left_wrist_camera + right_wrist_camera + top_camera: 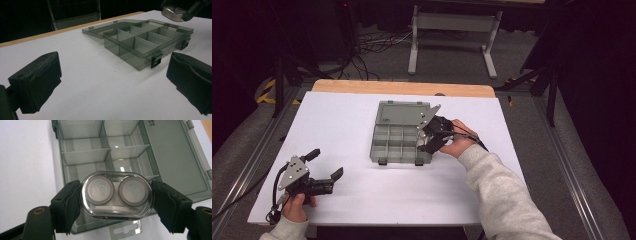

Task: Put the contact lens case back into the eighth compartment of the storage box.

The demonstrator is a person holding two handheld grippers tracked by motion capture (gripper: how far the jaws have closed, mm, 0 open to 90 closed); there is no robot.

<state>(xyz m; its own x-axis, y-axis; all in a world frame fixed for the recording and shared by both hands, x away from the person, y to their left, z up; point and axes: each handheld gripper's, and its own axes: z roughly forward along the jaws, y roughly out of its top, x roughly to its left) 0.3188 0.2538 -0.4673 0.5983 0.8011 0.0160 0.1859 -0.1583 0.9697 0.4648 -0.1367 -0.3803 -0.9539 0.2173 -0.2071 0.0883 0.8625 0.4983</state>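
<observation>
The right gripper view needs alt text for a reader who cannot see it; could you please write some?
The right gripper is shut on a clear oval blister pack holding two round white discs, held above an open grey compartment box. The box lies on a white table, its lid folded flat.

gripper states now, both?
Left gripper: open, empty, over the table.
Right gripper: shut on a clear blister pack above the open organizer box.
</observation>
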